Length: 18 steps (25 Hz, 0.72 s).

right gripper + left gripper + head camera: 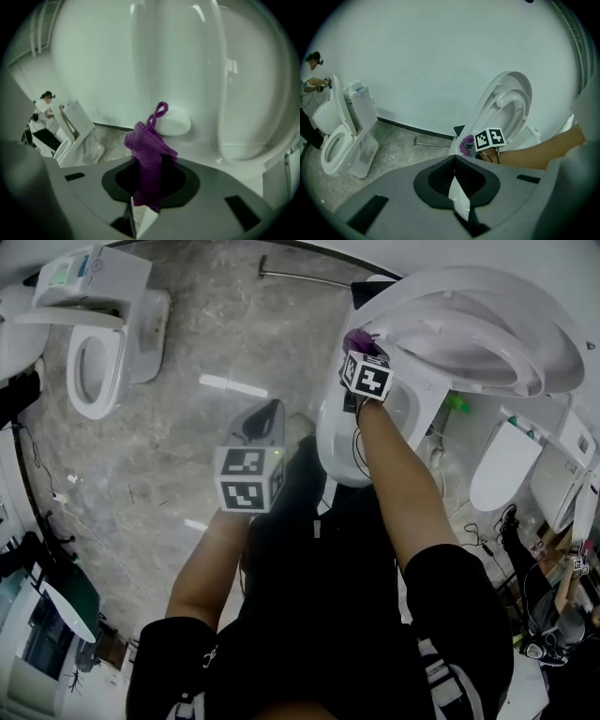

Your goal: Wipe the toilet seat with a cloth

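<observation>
Right claw [140,212]: jaws clamped on the purple cloth [148,151]. The cloth stands bunched up out of the jaws, loop end on top. It's right up at the raised seat [487,367], near a white bumper [174,123]. Can't tell whether it actually touches.

Left claw [459,202]: jaws fully together, nothing in them. It hangs over the floor [178,352], well apart from the toilet.

Risks:
- Only a narrow bunch sticks past the jaws, so a flat pass could put hard jaw tips on the plastic rather than cloth.
- The grip is on a thin fold, so drag along the seat could pull the cloth out.
- The seat is up with nothing bracing it, and a push from the wrong side could swing it down.

Hard to see:
- In the right gripper view, seat and lid [93,61] blur into one white surface, so the edges are unclear.
- In the head view, the right arm covers part of the bowl [330,442].
- The claw's marker cube hides most of the cloth there.
</observation>
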Each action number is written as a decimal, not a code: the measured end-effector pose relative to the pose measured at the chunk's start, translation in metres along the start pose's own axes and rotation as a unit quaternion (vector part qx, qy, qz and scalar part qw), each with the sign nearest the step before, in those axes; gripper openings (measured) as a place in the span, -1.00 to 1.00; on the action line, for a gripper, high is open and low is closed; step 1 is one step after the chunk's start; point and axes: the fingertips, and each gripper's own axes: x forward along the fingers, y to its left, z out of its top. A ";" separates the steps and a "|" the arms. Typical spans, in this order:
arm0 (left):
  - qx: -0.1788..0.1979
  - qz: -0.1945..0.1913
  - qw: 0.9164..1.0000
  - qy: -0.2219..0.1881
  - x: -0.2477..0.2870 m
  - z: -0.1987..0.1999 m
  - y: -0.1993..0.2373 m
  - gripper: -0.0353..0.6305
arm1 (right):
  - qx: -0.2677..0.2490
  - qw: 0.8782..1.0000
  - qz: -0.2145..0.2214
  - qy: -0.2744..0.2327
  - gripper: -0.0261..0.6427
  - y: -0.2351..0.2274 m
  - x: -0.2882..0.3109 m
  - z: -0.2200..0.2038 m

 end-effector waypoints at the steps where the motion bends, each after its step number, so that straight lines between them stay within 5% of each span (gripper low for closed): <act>1: 0.002 0.000 1.000 0.002 0.003 0.000 0.002 -0.90 | 0.025 1.000 0.005 -0.007 -0.65 -0.001 0.003 -0.002; 18: 0.029 0.000 0.999 0.016 0.017 0.000 -0.011 -0.90 | 0.163 0.985 -0.018 -0.057 -0.65 -0.062 -0.008 -0.003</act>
